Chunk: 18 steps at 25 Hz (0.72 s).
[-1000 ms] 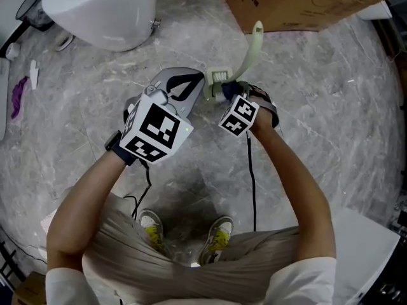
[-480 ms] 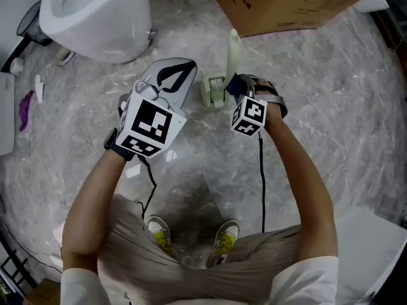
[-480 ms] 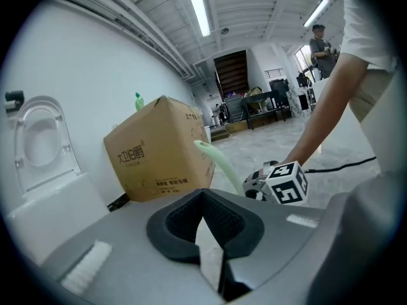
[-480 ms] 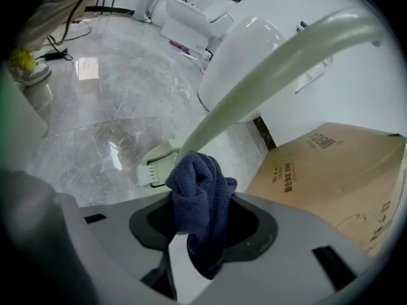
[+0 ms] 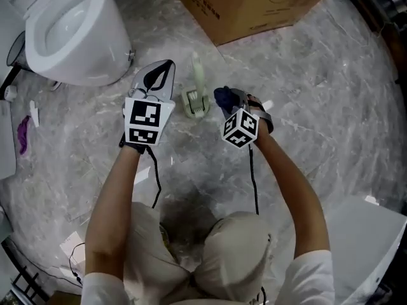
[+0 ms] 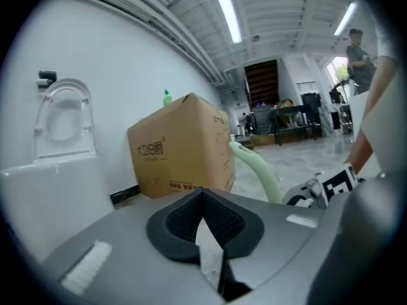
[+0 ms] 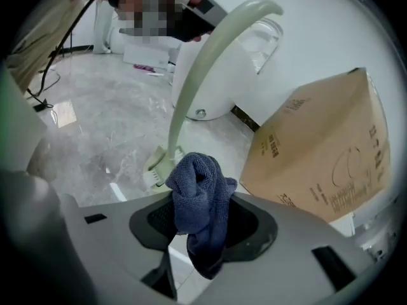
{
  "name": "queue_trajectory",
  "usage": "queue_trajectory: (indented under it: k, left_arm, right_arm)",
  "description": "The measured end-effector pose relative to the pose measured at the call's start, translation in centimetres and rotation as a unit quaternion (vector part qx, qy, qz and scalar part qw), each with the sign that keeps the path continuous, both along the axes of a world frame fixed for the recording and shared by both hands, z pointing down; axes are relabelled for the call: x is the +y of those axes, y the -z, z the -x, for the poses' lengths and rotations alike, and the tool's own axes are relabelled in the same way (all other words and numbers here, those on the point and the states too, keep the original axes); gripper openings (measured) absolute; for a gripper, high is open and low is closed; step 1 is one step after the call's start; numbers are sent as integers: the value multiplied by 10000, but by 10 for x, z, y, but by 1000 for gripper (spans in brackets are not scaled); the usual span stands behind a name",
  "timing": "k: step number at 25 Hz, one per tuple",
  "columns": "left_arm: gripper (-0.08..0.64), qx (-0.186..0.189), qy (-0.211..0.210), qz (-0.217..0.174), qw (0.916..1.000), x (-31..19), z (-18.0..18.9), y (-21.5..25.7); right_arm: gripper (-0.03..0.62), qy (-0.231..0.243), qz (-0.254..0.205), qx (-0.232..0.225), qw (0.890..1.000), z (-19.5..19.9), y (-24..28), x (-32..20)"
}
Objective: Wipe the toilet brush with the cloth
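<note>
Cloth pulled off brush, clamped in right hand-held gripper, left hand-held gripper closed

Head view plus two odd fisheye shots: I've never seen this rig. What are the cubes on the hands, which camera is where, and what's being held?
There is no robot. A person holds a two-jaw gripper in each hand, and the patterned cubes are parts of those grippers. The head view looks down from the person's head. The other two cameras ride on the grippers and look along their jaws. The left gripper is shut and empty. The right gripper is shut on a dark blue cloth. A pale green toilet brush stands on the marble floor between them, held by neither. A toilet and a cardboard box stand beyond.
</note>
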<state>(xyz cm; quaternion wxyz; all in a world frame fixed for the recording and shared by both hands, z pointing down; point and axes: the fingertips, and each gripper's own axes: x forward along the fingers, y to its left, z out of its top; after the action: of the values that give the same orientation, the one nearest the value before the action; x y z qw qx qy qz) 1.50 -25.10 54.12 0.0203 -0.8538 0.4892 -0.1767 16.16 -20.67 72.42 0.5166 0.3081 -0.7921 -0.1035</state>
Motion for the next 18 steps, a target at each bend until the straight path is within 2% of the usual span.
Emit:
queue_trajectory:
  k: [2,4,7,9,14,18]
  left_arm:
    - [-2,-53,568,299,9979,-3,10,8]
    - [-2,-9,779,507,9957,2,10,28]
    - [-2,40,258,435,9987,23,-3,75]
    - [-2,49,59,556,9984,42,1,100]
    - [-2,255,13,1257,9917,82,17,151]
    - [-2,361,43,1548,9873,102,15,200]
  right_arm:
    - [173,-373,94,-239,9990,-21,16,9]
    - [169,-836,221,-411,9954,-35,36,19]
    - [166,-1392,436,-776,9863,-35,81,35]
    - [165,-1553,572,-1032,9808,-22,119,47]
    - [164,-1813,813,-1576,9673,11,224,71]
    - [164,-1988,874,-1862,9582,20,300,86]
